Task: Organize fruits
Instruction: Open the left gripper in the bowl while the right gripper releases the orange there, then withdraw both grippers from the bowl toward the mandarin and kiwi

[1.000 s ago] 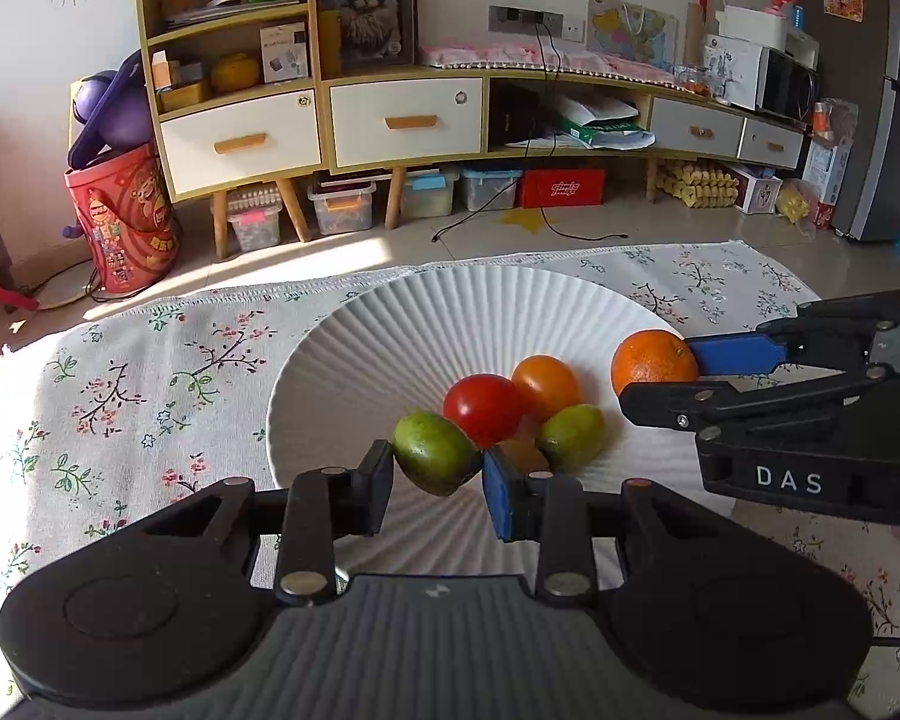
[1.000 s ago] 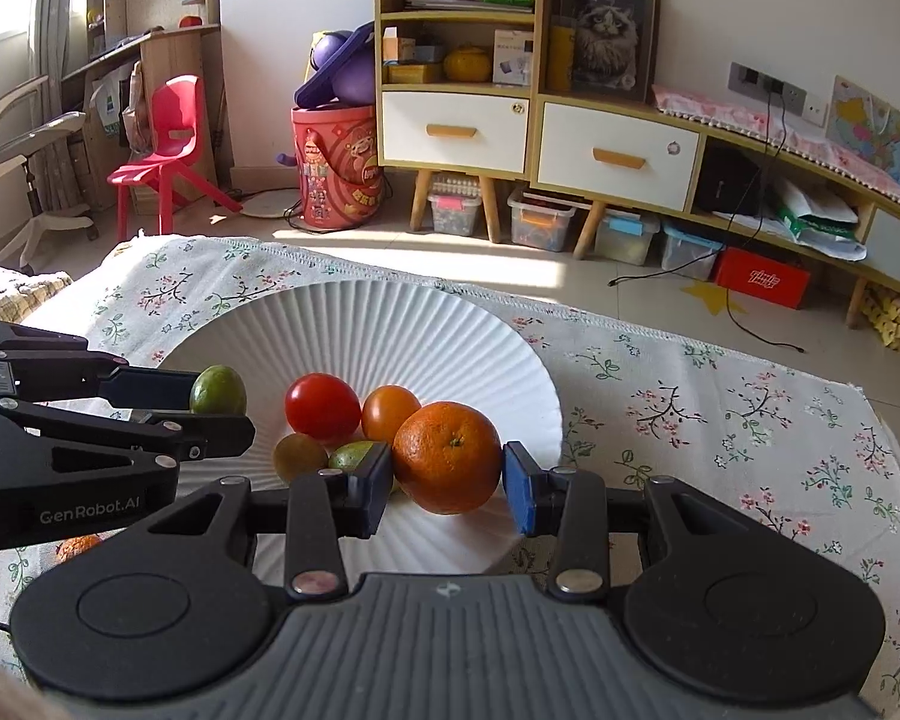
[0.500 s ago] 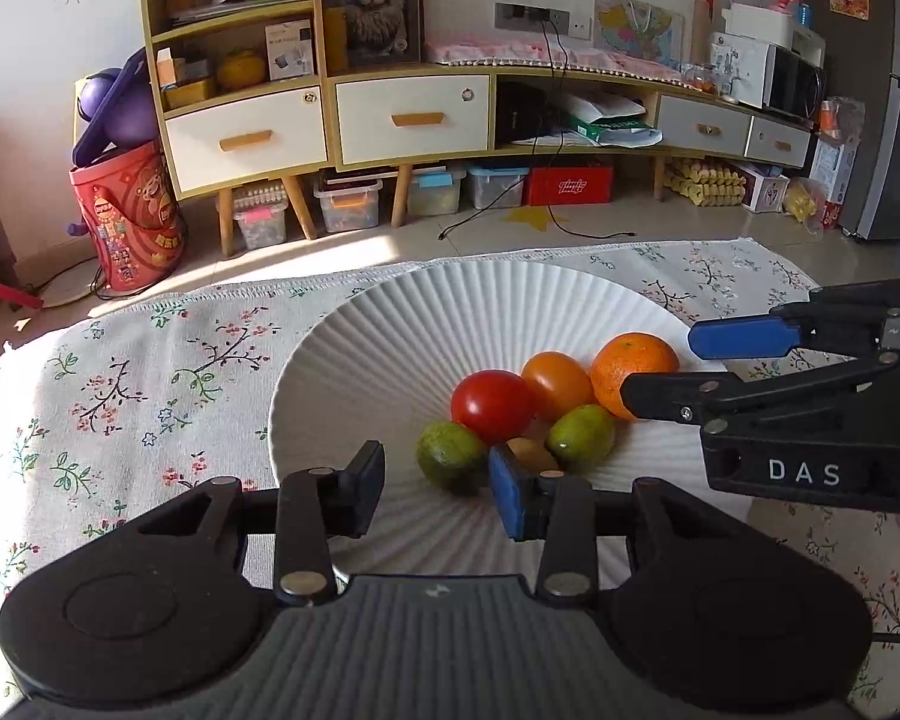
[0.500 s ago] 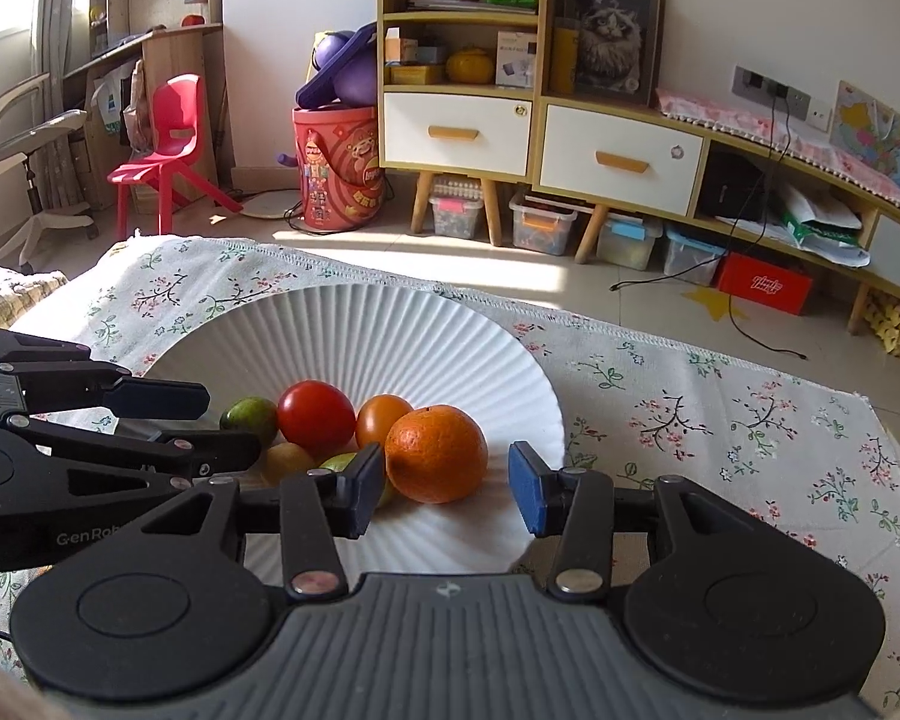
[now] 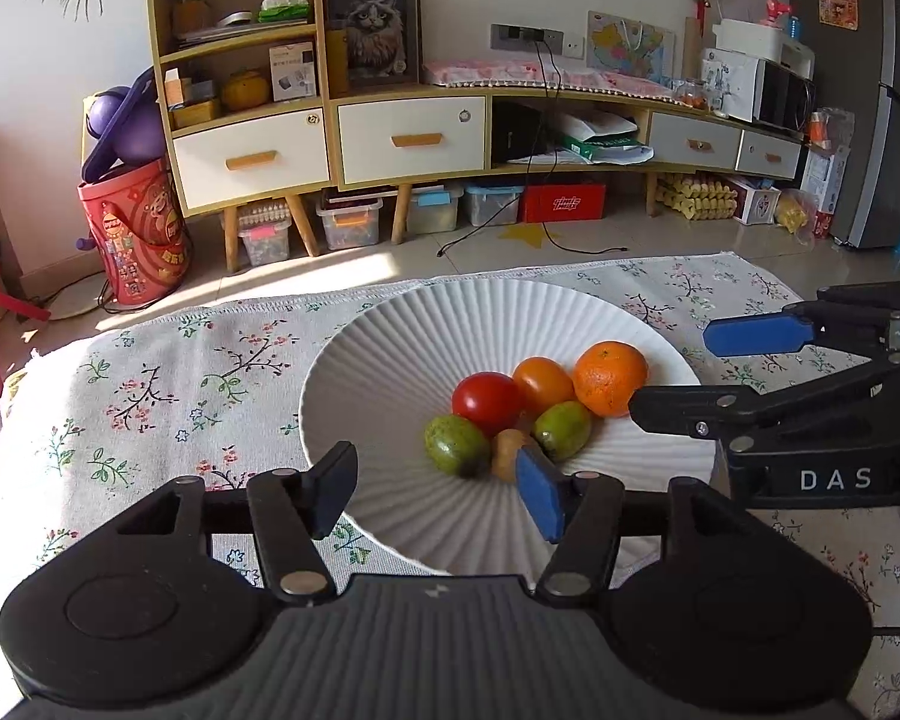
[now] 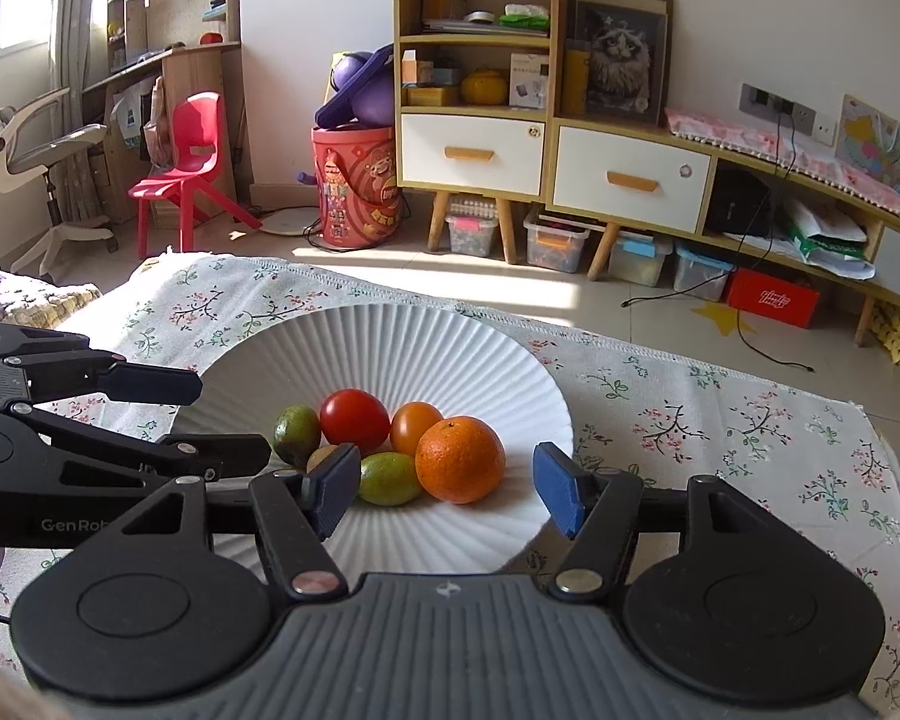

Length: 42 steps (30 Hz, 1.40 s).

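A white ribbed plate (image 5: pixel 390 354) (image 6: pixel 402 348) on a floral tablecloth holds several fruits: a large orange (image 5: pixel 609 378) (image 6: pixel 459 459), a small orange fruit (image 5: pixel 543 384) (image 6: pixel 414 427), a red tomato (image 5: pixel 487 403) (image 6: pixel 354 420), two green fruits (image 5: pixel 456 444) (image 5: pixel 561 429) and a brownish one (image 5: pixel 507 453). My left gripper (image 5: pixel 438 489) is open and empty at the plate's near edge. My right gripper (image 6: pixel 447 489) is open and empty, just in front of the large orange; it also shows in the left wrist view (image 5: pixel 708 372).
The floral tablecloth (image 5: pixel 180 384) covers the table around the plate. Beyond the table edge are a wooden shelf unit with drawers (image 5: pixel 330 138), a red bucket (image 5: pixel 135 228), a red chair (image 6: pixel 192 162) and floor clutter.
My left gripper let go of a green fruit onto the plate and my right gripper let go of the large orange. Both opened wide and drew back a little.
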Each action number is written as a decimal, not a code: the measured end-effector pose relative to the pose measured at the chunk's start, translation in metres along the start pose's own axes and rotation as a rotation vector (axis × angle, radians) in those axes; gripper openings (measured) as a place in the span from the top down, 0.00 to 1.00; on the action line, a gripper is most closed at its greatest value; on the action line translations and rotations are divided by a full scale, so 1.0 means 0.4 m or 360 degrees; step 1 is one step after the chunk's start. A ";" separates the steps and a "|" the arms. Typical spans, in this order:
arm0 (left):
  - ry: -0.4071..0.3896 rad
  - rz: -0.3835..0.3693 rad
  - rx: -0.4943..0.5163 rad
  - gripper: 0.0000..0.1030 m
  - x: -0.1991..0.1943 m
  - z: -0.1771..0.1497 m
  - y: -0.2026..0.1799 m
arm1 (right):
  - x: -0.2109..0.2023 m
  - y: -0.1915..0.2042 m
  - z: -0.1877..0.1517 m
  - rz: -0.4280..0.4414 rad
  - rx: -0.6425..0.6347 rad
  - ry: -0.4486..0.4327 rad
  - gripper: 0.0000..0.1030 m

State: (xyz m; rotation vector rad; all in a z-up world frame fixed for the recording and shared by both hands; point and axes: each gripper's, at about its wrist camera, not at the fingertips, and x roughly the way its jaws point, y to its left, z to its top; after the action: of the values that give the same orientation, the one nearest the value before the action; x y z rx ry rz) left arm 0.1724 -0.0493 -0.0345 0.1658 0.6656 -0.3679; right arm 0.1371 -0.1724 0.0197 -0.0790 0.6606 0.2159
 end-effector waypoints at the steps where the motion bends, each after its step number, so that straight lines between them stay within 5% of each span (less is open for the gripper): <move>1: 0.0004 -0.0002 -0.0011 0.53 -0.005 -0.002 0.003 | -0.005 0.001 -0.001 0.0004 -0.0007 -0.0005 0.39; 20: -0.0002 -0.0064 -0.0166 0.29 -0.112 -0.077 0.083 | -0.086 0.013 -0.058 0.0038 -0.0005 -0.0046 0.19; 23: -0.0016 -0.0060 -0.0181 0.19 -0.131 -0.096 0.094 | -0.090 0.018 -0.067 0.0026 -0.0016 -0.0045 0.15; 42: 0.0053 -0.0035 -0.0134 0.11 -0.169 -0.188 0.120 | -0.113 0.041 -0.129 0.0034 -0.0064 0.0006 0.07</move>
State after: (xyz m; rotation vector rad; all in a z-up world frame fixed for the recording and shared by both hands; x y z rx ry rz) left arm 0.0990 0.0338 -0.0489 0.0847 0.7153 -0.3585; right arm 0.0678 -0.1715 0.0070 -0.1108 0.6610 0.2496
